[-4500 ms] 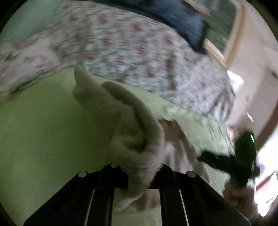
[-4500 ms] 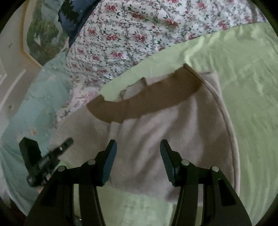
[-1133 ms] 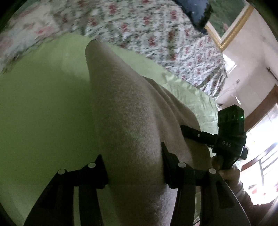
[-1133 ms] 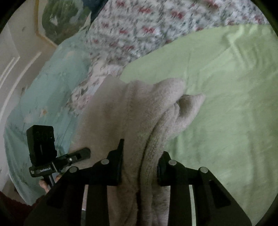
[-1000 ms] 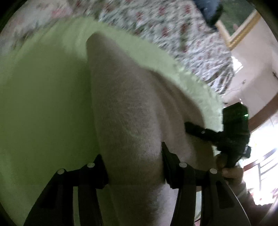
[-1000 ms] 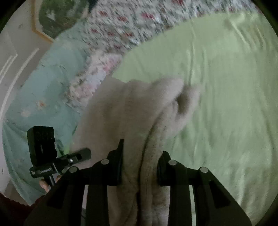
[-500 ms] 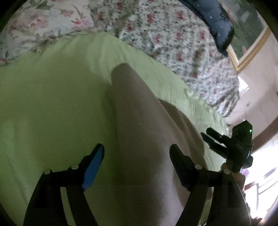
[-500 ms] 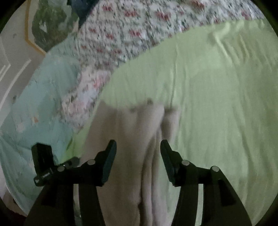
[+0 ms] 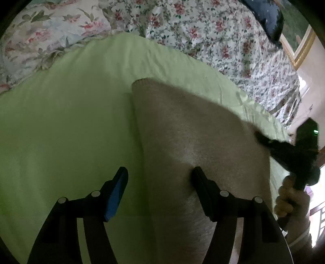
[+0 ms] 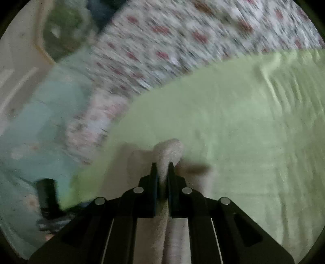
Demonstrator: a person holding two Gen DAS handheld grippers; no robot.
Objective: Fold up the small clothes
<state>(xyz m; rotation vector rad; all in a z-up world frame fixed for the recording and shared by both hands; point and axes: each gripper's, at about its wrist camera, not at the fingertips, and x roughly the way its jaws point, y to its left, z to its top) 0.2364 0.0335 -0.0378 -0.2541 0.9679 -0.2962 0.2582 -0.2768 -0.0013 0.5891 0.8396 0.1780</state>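
Note:
A beige knitted garment (image 9: 193, 142) lies folded on a light green sheet (image 9: 61, 121). My left gripper (image 9: 160, 178) is open just above the garment's left edge, one finger over the sheet and one over the cloth. In the right wrist view my right gripper (image 10: 162, 168) is shut on a fold of the beige garment (image 10: 168, 150), which sticks up between the fingers. The right gripper also shows at the far right of the left wrist view (image 9: 292, 152), at the garment's right edge. The left gripper shows blurred at the lower left of the right wrist view (image 10: 48, 195).
A floral quilt (image 9: 203, 30) covers the bed behind the green sheet (image 10: 243, 121). A dark blue pillow (image 9: 268, 18) and a gold-framed picture (image 9: 300, 46) are at the back. A pale blue cover (image 10: 30, 132) lies to the left in the right wrist view.
Both grippers let go of the garment and it dropped flat on the sheet. The right gripper has since shut again on a fold at its edge; the left stays open.

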